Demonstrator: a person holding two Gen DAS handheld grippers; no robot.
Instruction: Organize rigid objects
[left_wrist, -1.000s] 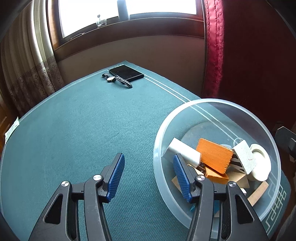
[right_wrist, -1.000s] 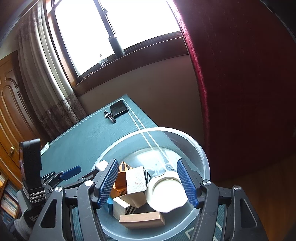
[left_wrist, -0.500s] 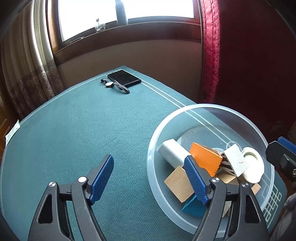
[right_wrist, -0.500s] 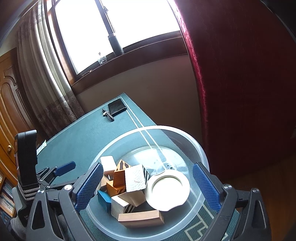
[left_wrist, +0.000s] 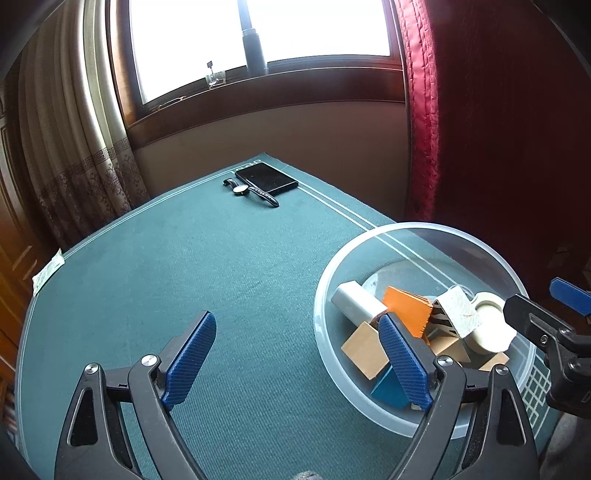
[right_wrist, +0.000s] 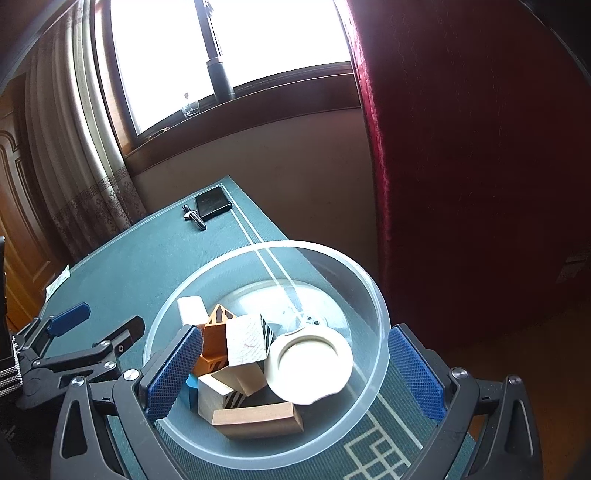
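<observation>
A clear plastic bowl (left_wrist: 406, 236) sits at the right of the green table and holds several blocks: an orange one (left_wrist: 406, 310), a white one (left_wrist: 354, 302), a tan wooden one (left_wrist: 364, 349), a blue one (left_wrist: 388, 387), a zebra-striped one (left_wrist: 454, 310) and a white ring (left_wrist: 487, 325). My left gripper (left_wrist: 295, 325) hovers at the bowl's left rim, its jaws opening and gripping nothing. Over the bowl (right_wrist: 369, 291) my right gripper (right_wrist: 295, 332) stands wide open. Below it lie the ring (right_wrist: 310, 365) and a wooden slab (right_wrist: 258, 419), untouched.
A black phone (left_wrist: 266, 177) and a wristwatch (left_wrist: 251, 192) lie at the table's far edge. A paper slip (left_wrist: 48, 271) sits at the left edge. A red curtain (left_wrist: 480, 110) hangs right of the table, a window behind.
Both grippers' jaws have spread much wider. The left gripper has drawn back and up from the bowl, uncovering the tan and blue blocks. The right gripper has stayed over the bowl.
</observation>
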